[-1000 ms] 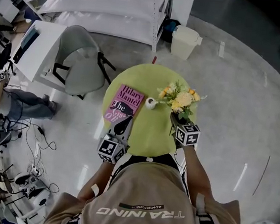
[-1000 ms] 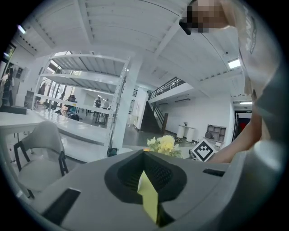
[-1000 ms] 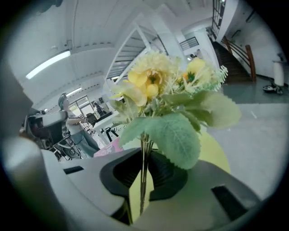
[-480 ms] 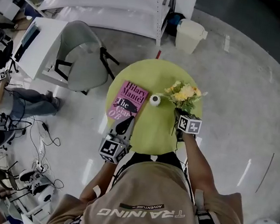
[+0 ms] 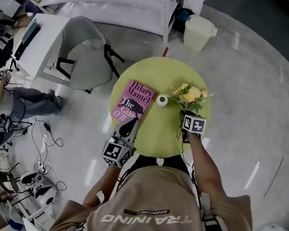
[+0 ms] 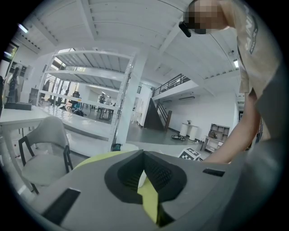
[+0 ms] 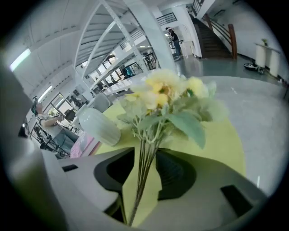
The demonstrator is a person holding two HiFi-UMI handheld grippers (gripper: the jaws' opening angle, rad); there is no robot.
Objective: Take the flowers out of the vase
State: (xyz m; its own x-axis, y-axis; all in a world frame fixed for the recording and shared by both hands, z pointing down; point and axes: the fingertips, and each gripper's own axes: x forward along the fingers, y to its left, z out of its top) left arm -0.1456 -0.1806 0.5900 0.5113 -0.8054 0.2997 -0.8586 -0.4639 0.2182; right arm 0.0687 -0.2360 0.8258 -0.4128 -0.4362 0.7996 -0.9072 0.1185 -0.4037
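A bunch of yellow flowers [image 5: 190, 95] lies out of the vase on the right side of the round yellow-green table [image 5: 157, 137]. The small white vase [image 5: 162, 100] stands upright just left of the blooms. My right gripper [image 5: 186, 116] is low over the table behind the bunch. In the right gripper view the flowers [image 7: 167, 97] spread ahead, and their stems run between the jaws of the right gripper [image 7: 145, 176], which have just been opening and stand clear of the stems on both sides. My left gripper [image 5: 128, 127] hovers at the book's near edge, jaws together and empty [image 6: 143, 180].
A pink book [image 5: 131, 102] lies on the table's left half. A grey chair [image 5: 86, 62] and a white desk [image 5: 39, 40] stand to the left. A lidded bin [image 5: 199, 33] and white shelving [image 5: 110, 6] are beyond. A person [image 5: 12, 101] and cables occupy the floor at far left.
My right gripper has come down toward the table with the flowers, and its jaws have parted from the stems. The left gripper has stayed where it was.
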